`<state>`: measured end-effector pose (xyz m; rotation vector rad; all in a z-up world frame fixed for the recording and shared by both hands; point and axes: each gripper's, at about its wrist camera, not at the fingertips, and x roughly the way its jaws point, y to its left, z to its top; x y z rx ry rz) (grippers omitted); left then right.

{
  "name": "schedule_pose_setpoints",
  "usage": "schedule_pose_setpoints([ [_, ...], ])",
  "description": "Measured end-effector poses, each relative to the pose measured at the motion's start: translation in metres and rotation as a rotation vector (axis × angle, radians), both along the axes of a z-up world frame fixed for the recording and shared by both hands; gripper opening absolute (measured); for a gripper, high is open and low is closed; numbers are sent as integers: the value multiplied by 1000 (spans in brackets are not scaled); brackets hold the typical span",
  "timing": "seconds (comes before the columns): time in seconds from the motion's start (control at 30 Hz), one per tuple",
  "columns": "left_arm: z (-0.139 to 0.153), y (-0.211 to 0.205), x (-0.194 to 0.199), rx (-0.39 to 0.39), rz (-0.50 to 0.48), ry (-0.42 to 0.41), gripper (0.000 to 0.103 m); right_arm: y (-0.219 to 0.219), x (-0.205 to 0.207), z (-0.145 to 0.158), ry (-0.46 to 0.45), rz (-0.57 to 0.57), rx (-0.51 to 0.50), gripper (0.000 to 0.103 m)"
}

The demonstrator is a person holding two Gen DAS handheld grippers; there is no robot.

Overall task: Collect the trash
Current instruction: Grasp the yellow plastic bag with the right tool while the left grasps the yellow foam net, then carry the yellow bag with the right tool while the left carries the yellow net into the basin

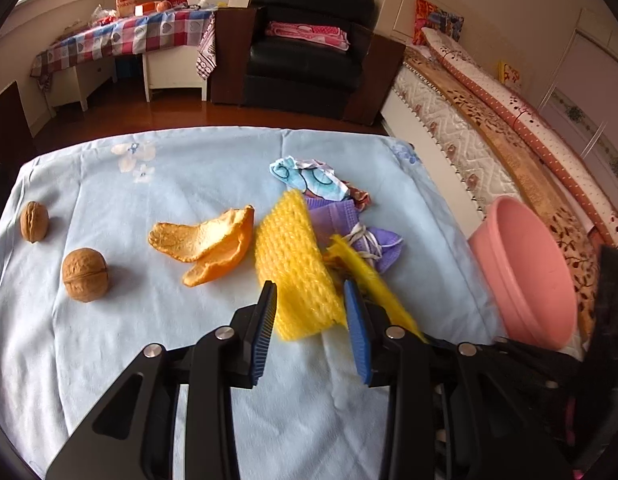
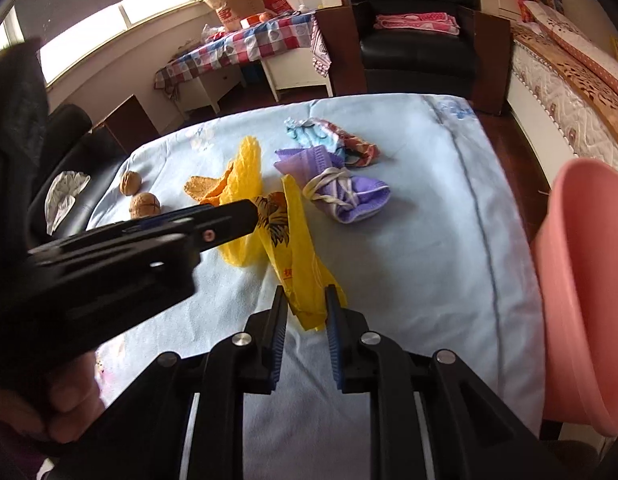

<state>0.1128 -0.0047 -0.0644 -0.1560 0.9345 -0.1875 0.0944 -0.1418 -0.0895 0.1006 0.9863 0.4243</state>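
The left gripper (image 1: 311,296) hovers low over the desk with its blue-padded fingers (image 1: 265,320) spread apart; the near end of a yellow foam fruit net (image 1: 297,264) lies between them, but the pads do not press on it. From the right wrist view the same gripper (image 2: 245,216) reaches in from the left, above the net (image 2: 245,176).

The right gripper (image 2: 307,300) also has its fingers (image 2: 279,328) parted, and the lower end of a crumpled yellow plastic bag with dark print (image 2: 297,256) sits between the tips; whether the pads touch it cannot be told. In the left wrist view that bag (image 1: 365,272) runs just beside the net's right edge.

Left of the net lies a curled piece of orange peel (image 1: 213,244), and further left two brown walnuts (image 1: 85,275) sit well apart from the fingers. Behind the net are a purple face mask with white straps (image 1: 365,240) and a wad of patterned blue and red wrappers (image 1: 321,180).

A pale blue cloth with faint flower print (image 1: 149,360) covers the desk. A pink plastic basin (image 1: 537,272) stands tilted at its right edge. Beyond are a black leather armchair (image 1: 309,52) with folded pink cloth on its seat, a side table under a checked cloth (image 1: 149,32), and a bed with quilted bedding (image 1: 469,128) on the right.
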Motion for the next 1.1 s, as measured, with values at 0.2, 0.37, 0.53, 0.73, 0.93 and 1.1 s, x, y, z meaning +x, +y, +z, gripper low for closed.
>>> schedule_pose_setpoints([
  [0.2, -10, 0, 2, 12, 22, 16, 30, -18, -13, 10, -33, -27, -6, 18],
  [0.37, 0, -3, -9, -5, 14, -15, 10, -33, -23, 16, -47, -55, 15, 18],
  [0.53, 25, -19, -24, -27, -37, -72, 9, -56, -35, 30, -81, -107, 44, 18],
  [0.73, 53, -52, -30, -57, -115, -117, 9, -90, -47, 48, -129, -200, 55, 18],
  [0.93, 66, -97, -30, -80, -208, -122, 10, -139, -55, 56, -138, -328, 43, 18],
  [1.1, 69, -135, -32, -76, -287, -131, 10, -177, -58, 56, -123, -418, 39, 19],
])
